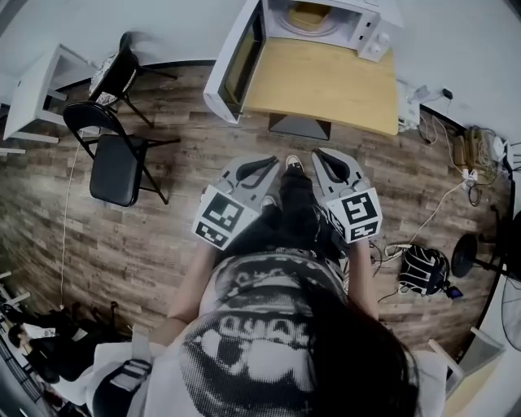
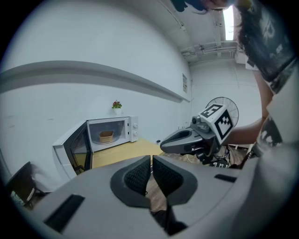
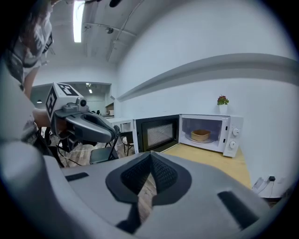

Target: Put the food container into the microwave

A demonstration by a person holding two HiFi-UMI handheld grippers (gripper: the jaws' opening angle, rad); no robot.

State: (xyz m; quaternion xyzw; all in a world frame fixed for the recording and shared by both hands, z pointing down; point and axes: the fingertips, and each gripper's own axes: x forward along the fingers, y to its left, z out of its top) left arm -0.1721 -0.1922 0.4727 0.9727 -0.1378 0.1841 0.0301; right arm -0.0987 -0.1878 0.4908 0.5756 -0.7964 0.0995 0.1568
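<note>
Scene: seen from above, a person stands on a wood-plank floor (image 1: 163, 244) facing a wooden worktop (image 1: 326, 85), with one gripper in each hand, two in all.
Microwave: one white microwave (image 1: 326, 20) sits at the far end of the worktop, against the wall. Its door (image 1: 232, 69) is swung fully open to the left.
Food container: one round, tan food container (image 3: 200, 135) sits inside the open microwave, in the middle of the cavity. It also shows from the left gripper view (image 2: 106, 136) and from above (image 1: 309, 15).
Left gripper: the left gripper (image 1: 273, 163) is held in front of the body, well back from the worktop. Its two fingers (image 2: 138, 175) are closed against each other, with nothing between them.
Right gripper: the right gripper (image 1: 319, 155) is level with the left one and just beside it. Its two fingers (image 3: 163, 175) are also pressed together and hold nothing.
Marker cubes: two, one on each gripper, each with black-and-white square patterns.
Microwave controls: two round dials (image 3: 232, 131), one above the other, on the panel to the right of the cavity.
Plant: one small potted plant (image 3: 223, 100) stands on top of the microwave.
Chairs: two black chairs stand to the left of the worktop, a folding one (image 1: 118, 163) nearer the person and another (image 1: 118, 69) behind it.
Worktop surface: bare wood in front of the microwave.
</note>
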